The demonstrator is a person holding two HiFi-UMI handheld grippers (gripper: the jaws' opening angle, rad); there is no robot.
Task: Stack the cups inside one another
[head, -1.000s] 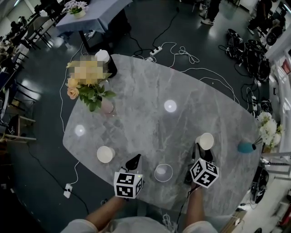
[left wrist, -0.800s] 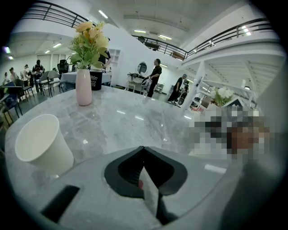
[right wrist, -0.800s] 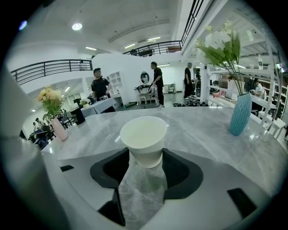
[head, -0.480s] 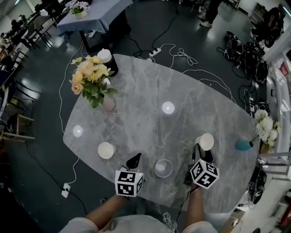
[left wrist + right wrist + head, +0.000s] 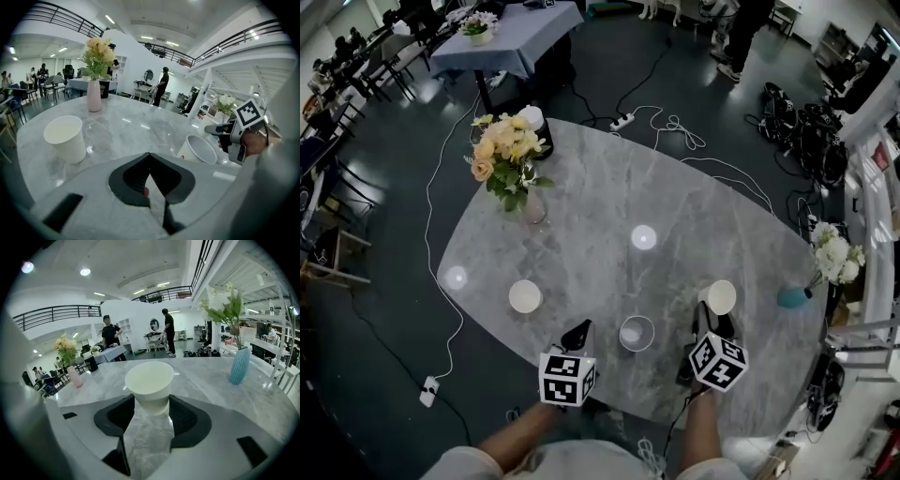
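Three white paper cups are on the grey marble table (image 5: 581,225). One cup (image 5: 525,296) (image 5: 65,138) stands upright to the left. A second cup (image 5: 637,333) (image 5: 199,149) stands between my two grippers. The third cup (image 5: 721,297) (image 5: 150,380) is upright between the jaws of my right gripper (image 5: 713,317) (image 5: 151,401), which is shut on its lower part. My left gripper (image 5: 577,329) (image 5: 150,157) is shut with nothing in it, its tips pointing between the left and middle cups. I cannot tell whether the held cup is off the table.
A pink vase of yellow flowers (image 5: 530,208) (image 5: 93,96) stands at the back left, with a dark pot (image 5: 534,127) behind it. A teal vase (image 5: 789,297) (image 5: 240,365) stands near the right edge. Cables (image 5: 675,122) lie on the floor. People stand in the background.
The head view has shifted, so the table and loose cups sit a little higher in the picture. Both grippers hold much the same pose, the right one still on its cup.
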